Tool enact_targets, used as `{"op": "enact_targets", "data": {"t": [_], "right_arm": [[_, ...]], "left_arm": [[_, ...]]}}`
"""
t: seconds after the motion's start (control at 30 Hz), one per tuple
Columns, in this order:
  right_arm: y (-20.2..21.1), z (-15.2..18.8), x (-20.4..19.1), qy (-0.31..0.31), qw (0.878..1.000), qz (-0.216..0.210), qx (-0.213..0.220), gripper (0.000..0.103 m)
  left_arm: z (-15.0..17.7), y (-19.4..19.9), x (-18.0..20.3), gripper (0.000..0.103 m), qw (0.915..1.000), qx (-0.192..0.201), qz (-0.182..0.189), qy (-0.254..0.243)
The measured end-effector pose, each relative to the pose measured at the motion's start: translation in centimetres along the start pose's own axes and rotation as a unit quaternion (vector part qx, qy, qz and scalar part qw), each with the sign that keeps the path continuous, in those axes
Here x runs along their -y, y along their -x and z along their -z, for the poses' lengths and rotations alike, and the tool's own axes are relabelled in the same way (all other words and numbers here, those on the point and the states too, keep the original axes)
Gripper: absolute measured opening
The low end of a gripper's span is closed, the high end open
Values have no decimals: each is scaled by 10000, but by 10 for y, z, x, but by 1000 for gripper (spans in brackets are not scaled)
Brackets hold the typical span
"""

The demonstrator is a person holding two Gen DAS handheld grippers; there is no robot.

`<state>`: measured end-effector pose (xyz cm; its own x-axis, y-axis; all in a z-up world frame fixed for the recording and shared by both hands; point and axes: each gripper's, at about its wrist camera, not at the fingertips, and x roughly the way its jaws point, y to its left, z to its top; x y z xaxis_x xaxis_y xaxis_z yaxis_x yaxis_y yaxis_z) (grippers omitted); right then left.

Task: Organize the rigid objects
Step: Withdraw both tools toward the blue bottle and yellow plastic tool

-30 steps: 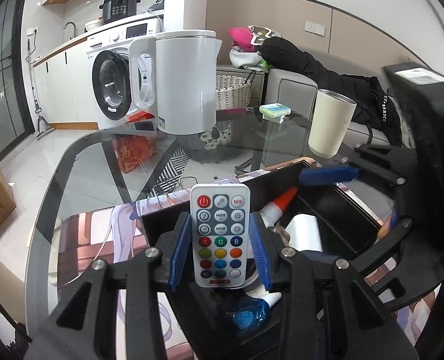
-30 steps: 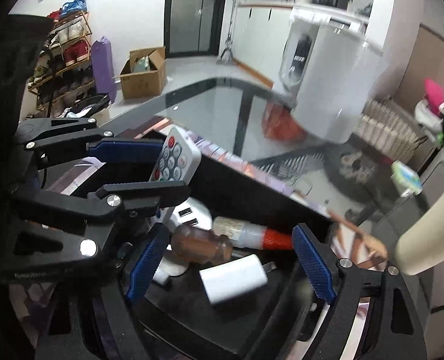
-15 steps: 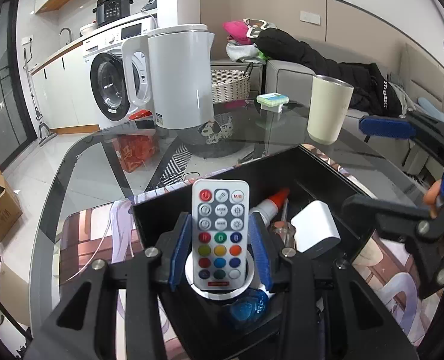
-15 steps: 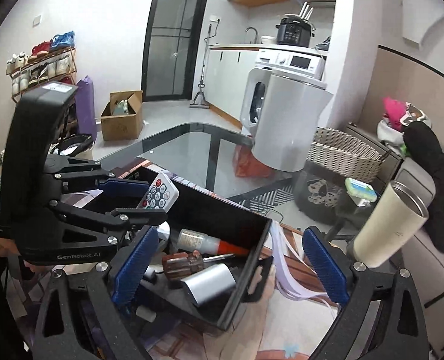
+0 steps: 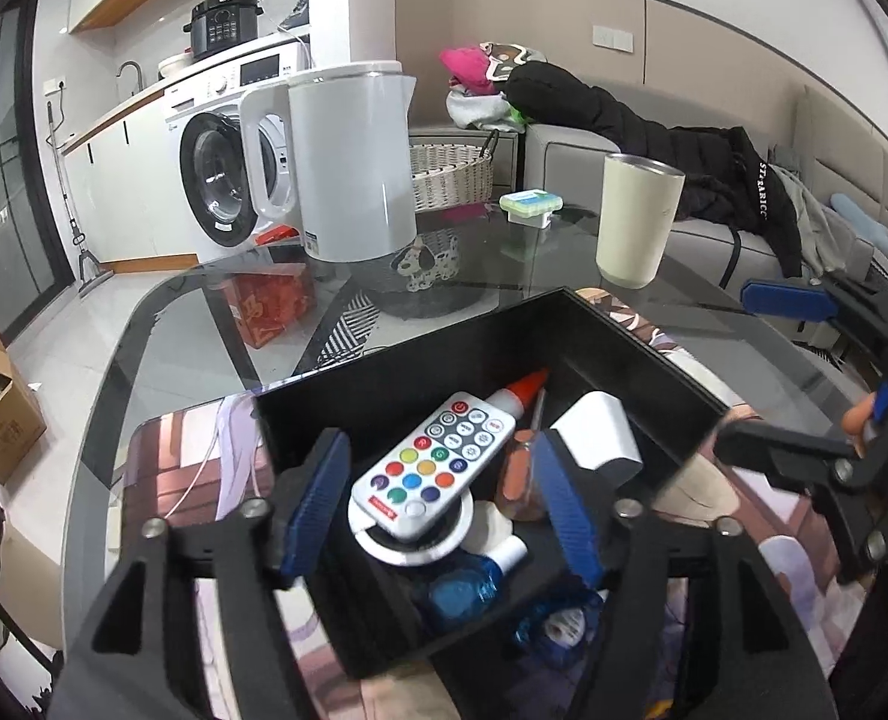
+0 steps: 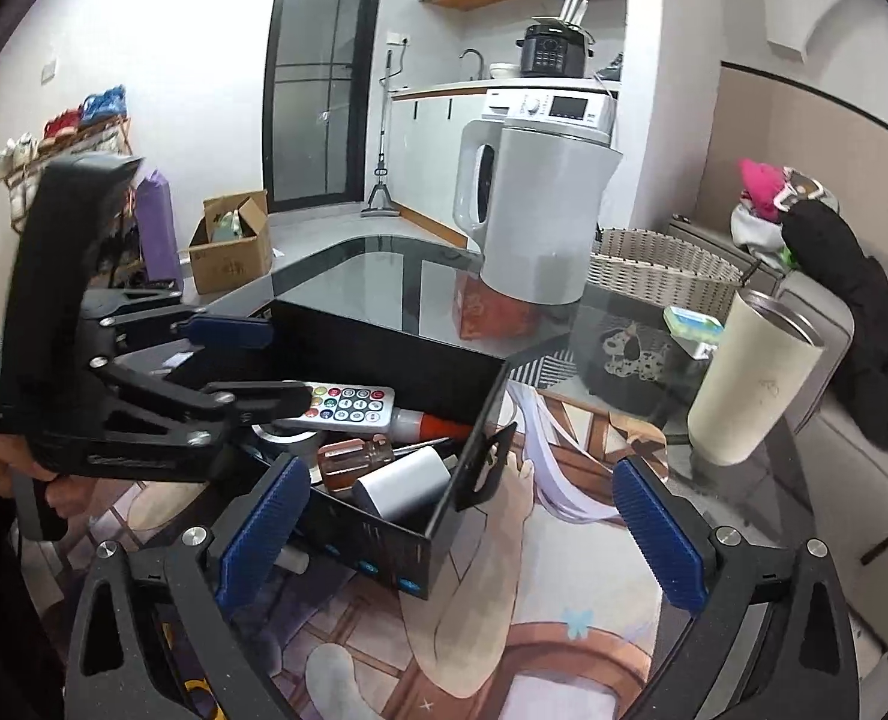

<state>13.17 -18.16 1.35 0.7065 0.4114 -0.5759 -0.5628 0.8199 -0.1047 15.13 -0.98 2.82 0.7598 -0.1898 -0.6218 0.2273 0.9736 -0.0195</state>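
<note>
Now the left gripper [image 5: 438,507] hangs over the black storage box [image 5: 642,354] with its jaws spread, touching nothing; between its blue pads the white remote control [image 5: 435,468] lies tilted atop a silver round tin [image 5: 414,543]. Alongside sit a red-capped glue bottle [image 5: 516,396], a brown-handled screwdriver [image 6: 360,459] and a white charger block [image 5: 597,441]. Over the printed mat [image 6: 504,648], the right gripper [image 6: 459,540] gapes wide, empty, just beside the box's corner.

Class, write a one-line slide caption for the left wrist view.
Open left gripper above the black bin, remote control lying inside.
</note>
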Motion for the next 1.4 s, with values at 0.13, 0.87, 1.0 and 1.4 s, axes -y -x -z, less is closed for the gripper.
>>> {"op": "enact_targets", "data": {"t": [0.13, 0.87, 1.0, 1.4], "right_arm": [[6, 0, 7, -280, 9996, -63, 5, 102], [6, 23, -13, 21, 9979, -278, -584, 102], [8, 31, -18, 144, 9967, -358, -709, 102], [10, 56, -56, 648, 9884, -898, -1043, 102]], "left_arm": [[5, 21, -4, 90, 9995, 151, -14, 274], [39, 45, -14, 103, 9967, -12, -512, 626], [46, 45, -13, 103, 9959, -116, -560, 703], [64, 50, 4, 103, 9953, -178, -560, 764]]}}
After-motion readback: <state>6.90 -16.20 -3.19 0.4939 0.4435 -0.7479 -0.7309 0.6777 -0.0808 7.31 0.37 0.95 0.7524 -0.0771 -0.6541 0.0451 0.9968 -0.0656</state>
